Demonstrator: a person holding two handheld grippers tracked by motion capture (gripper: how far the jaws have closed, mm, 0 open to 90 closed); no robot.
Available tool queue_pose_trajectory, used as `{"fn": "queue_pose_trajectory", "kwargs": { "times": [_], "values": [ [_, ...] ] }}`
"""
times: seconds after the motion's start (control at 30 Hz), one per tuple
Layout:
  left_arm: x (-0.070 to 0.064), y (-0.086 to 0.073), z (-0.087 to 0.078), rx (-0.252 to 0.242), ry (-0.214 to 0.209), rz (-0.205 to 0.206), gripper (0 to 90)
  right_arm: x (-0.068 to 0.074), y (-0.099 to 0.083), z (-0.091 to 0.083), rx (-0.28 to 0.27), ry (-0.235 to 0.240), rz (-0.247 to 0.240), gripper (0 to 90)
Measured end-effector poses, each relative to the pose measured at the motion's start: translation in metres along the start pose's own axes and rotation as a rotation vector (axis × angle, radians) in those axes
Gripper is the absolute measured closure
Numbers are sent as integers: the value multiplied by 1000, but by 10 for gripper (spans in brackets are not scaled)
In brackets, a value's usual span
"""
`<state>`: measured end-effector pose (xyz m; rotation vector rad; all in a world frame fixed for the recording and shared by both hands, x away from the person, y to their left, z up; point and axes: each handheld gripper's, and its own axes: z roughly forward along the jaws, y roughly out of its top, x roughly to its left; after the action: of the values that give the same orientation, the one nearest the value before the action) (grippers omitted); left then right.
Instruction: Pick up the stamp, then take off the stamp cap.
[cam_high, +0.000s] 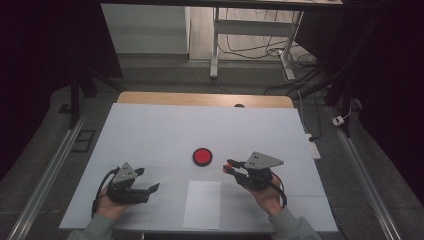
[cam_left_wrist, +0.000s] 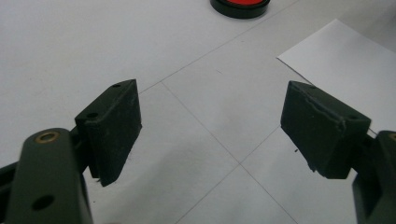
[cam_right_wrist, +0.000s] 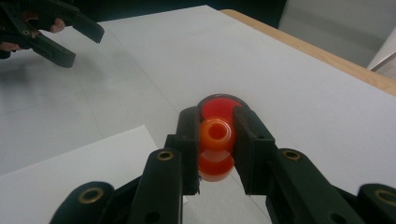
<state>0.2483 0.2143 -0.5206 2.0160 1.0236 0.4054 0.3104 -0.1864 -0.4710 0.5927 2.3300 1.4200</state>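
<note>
Orange and glossy, a small ring-shaped piece (cam_high: 230, 163) sits pinched at the tip of the right gripper (cam_high: 231, 166) in the high view, held above the white table cover (cam_high: 150, 130) just to the right of a red disc with a black rim (cam_high: 202, 156); the left gripper (cam_high: 148, 180) rests low at the near left, jaws spread, apparently waiting its turn, while a white sheet of paper (cam_high: 202, 205) lies between the two hands. From the left gripper view, the two black pads (cam_left_wrist: 116, 126) stand wide apart over bare surface, paper (cam_left_wrist: 345, 60) ahead to the right, disc (cam_left_wrist: 240, 5) far ahead. From the right gripper view, the orange ring (cam_right_wrist: 215, 134) is clamped squarely between the jaws, hole facing the camera, directly in front of the red disc (cam_right_wrist: 219, 103), seemingly lined up to be set there.
</note>
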Motion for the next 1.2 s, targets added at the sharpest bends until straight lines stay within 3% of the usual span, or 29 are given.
{"fn": "queue_pose_trajectory", "kwargs": {
  "times": [0.5, 1.2],
  "values": [
    [1, -1, -1, 0, 8, -4, 203, -7, -13, -30, -32, -37, 32, 719],
    [1, 1, 1, -3, 4, 1, 204, -10, -15, -32, -31, -42, 28, 719]
  ]
}}
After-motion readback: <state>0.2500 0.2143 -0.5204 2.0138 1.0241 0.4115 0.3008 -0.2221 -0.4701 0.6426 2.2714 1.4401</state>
